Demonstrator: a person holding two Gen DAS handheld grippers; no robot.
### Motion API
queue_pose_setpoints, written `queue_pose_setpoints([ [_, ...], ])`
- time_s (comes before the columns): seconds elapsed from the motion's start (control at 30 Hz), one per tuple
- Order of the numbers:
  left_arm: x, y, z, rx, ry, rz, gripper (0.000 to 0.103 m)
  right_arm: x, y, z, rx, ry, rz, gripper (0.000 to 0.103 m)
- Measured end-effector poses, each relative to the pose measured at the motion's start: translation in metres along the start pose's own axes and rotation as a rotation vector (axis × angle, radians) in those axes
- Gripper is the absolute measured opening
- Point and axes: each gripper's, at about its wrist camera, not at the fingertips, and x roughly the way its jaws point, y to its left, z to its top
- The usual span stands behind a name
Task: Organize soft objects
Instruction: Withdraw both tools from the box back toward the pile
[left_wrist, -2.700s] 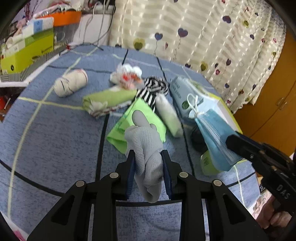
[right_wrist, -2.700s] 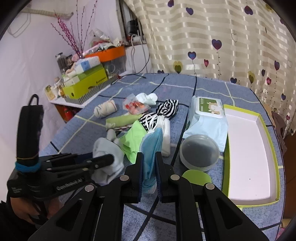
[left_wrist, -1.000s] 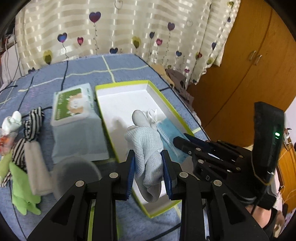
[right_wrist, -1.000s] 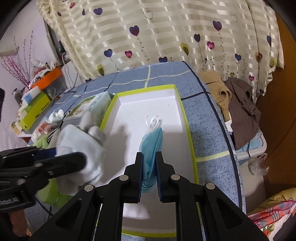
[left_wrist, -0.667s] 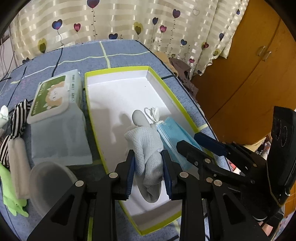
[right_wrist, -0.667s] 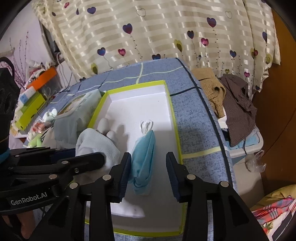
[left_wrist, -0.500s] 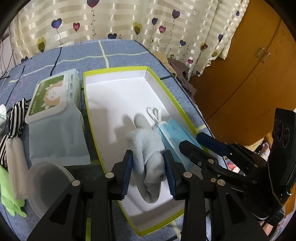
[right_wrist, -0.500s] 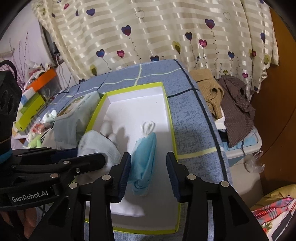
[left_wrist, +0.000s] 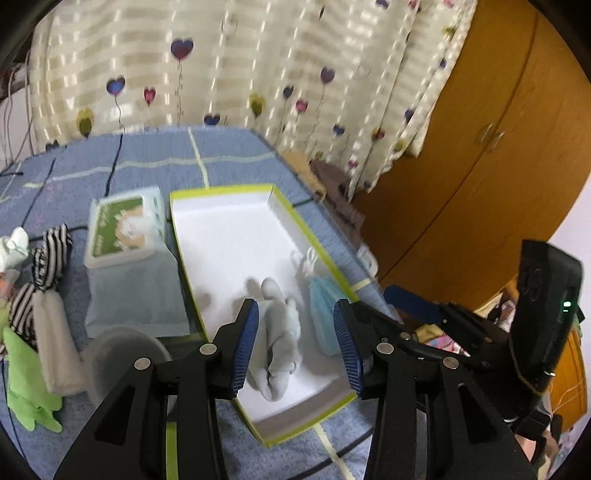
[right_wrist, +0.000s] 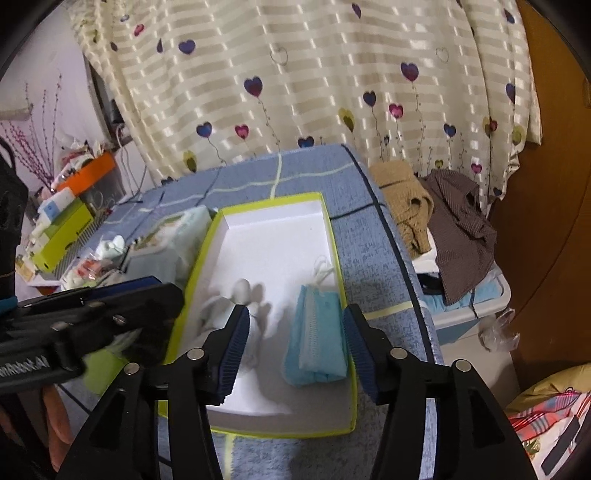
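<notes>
We see the left gripper (left_wrist: 297, 345) with jaws opening, the crumpled grey knit glove (left_wrist: 279, 341) lying free between them on the floor of the shallow white box with a lime-green rim (left_wrist: 221, 190). Our right gripper (right_wrist: 295, 349) is opening too, the folded blue face mask (right_wrist: 317, 338) released beside the glove.

One tray (left_wrist: 221, 192), one grey glove (left_wrist: 277, 332), one face mask (right_wrist: 317, 332).
</notes>
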Motion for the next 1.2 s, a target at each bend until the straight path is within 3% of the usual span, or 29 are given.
queue_pose_setpoints([
  [0.2,-0.039,0.004,-0.008,0.020,-0.091,0.015,0.044,-0.019,0.022,-0.002,-0.031,-0.019,0.020,0.059],
  [0.5,-0.092,0.018,-0.025,0.068,-0.232,0.135,0.044,-0.041,0.056,-0.005,-0.082,-0.039,0.038,0.059],
  [0.73,-0.108,0.038,-0.030,0.017,-0.213,0.103,0.044,-0.050,0.086,-0.007,-0.134,-0.054,0.061,0.059],
  [1.2,-0.145,0.063,-0.044,-0.010,-0.321,0.119,0.044,-0.052,0.131,-0.002,-0.200,-0.066,0.106,0.060],
])
